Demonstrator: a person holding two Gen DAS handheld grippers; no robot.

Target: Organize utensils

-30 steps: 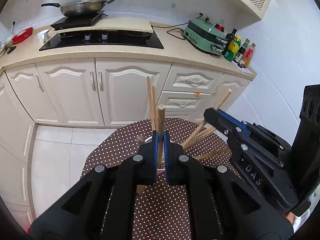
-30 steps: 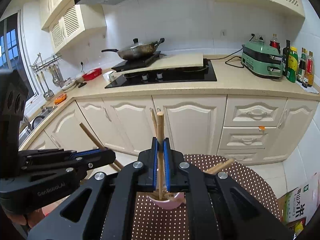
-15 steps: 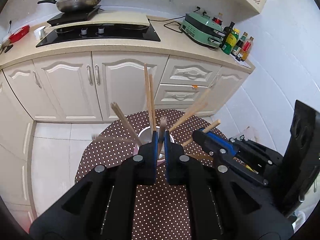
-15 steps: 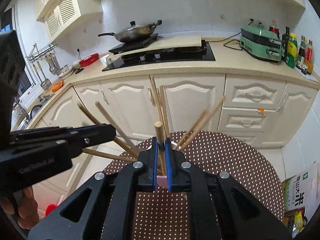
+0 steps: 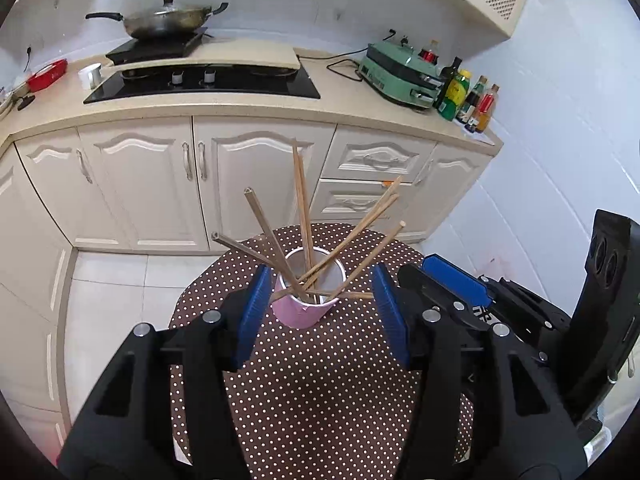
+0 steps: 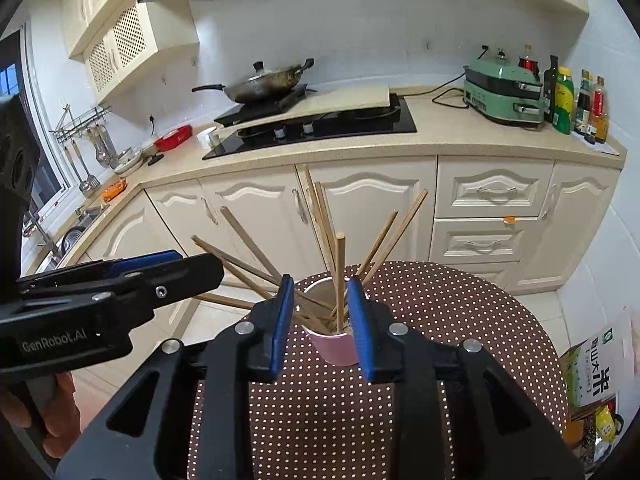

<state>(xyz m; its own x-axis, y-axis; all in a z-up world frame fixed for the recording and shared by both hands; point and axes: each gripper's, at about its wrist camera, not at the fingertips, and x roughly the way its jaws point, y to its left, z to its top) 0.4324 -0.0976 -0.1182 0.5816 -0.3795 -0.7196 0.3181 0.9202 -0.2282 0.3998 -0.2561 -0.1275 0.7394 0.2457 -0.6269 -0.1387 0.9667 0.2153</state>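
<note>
A pink cup (image 5: 303,312) stands on the brown polka-dot table (image 5: 320,400); it also shows in the right wrist view (image 6: 335,347). Several wooden chopsticks (image 5: 301,216) stand fanned out in it, seen too in the right wrist view (image 6: 339,276). My left gripper (image 5: 320,312) is open and empty, its jaws wide on either side of the cup. My right gripper (image 6: 320,320) is open, its jaws either side of the cup, touching no chopstick. The right gripper shows at the right of the left wrist view (image 5: 460,288); the left gripper shows at the left of the right wrist view (image 6: 120,288).
White kitchen cabinets (image 5: 200,184) and a counter with a stove (image 5: 200,80), a wok (image 5: 168,20), a green appliance (image 5: 400,72) and bottles (image 5: 468,96) stand behind the table. A box and bags (image 6: 592,380) sit on the floor at the right.
Both grippers were shut on a chopstick each; both have opened and the chopsticks now stand in the cup. Both grippers have drawn back a little.
</note>
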